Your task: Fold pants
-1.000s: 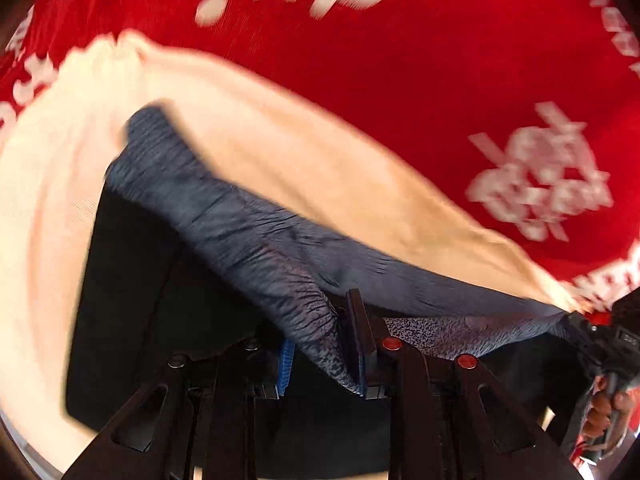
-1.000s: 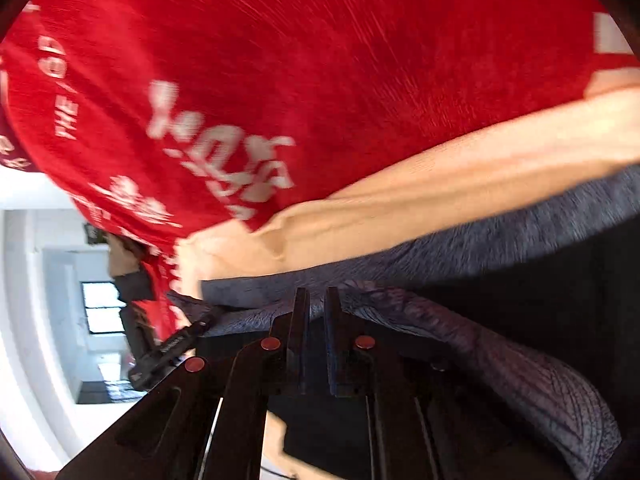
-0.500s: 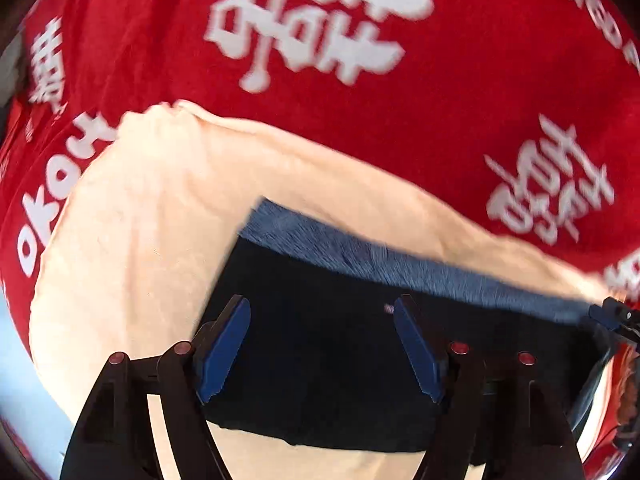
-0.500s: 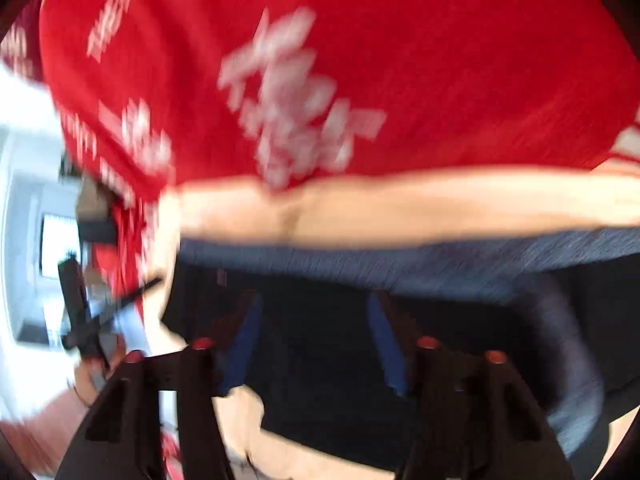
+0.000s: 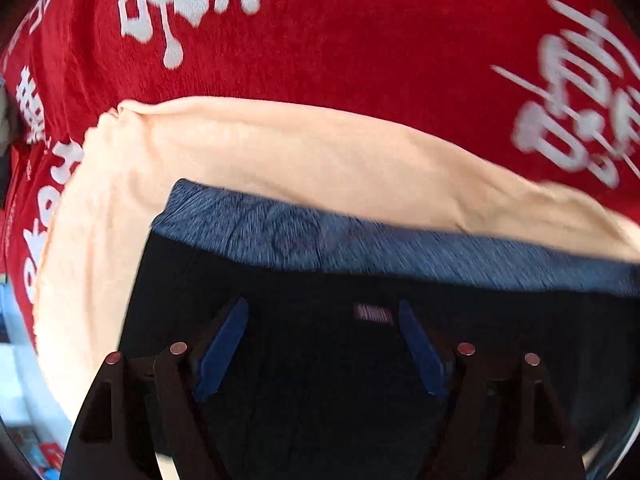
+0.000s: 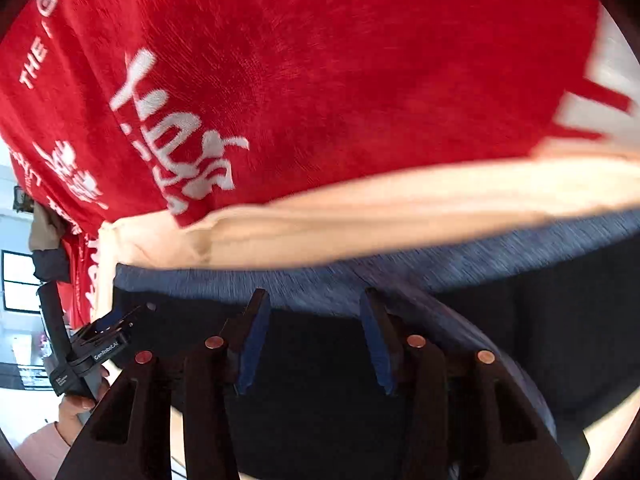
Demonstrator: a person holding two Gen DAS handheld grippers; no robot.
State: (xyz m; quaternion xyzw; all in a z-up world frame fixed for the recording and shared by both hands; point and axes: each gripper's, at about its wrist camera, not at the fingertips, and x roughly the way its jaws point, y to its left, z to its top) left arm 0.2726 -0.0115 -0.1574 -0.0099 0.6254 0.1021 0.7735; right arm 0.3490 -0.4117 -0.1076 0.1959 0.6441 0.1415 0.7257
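Observation:
The dark pants point(image 5: 320, 380) with a blue-grey waistband point(image 5: 400, 248) lie flat on a peach cloth point(image 5: 280, 148). My left gripper point(image 5: 322, 312) is open just above the dark fabric, holding nothing. In the right wrist view the pants point(image 6: 320, 360) and their waistband point(image 6: 480, 252) lie the same way. My right gripper point(image 6: 314, 304) is open over the waistband edge, empty. The left gripper point(image 6: 116, 320) shows at the left of that view, over the pants' left end.
A red cloth with white lettering point(image 5: 360, 40) covers the surface beyond the peach cloth, and it also shows in the right wrist view point(image 6: 320, 80). A person's hand point(image 6: 80, 404) holds the left gripper's handle. A bright room with a window point(image 6: 16, 280) lies to the left.
Both grippers were shut on the waistband a second ago. Both have opened and let it go. The pants now lie flat on the peach cloth.

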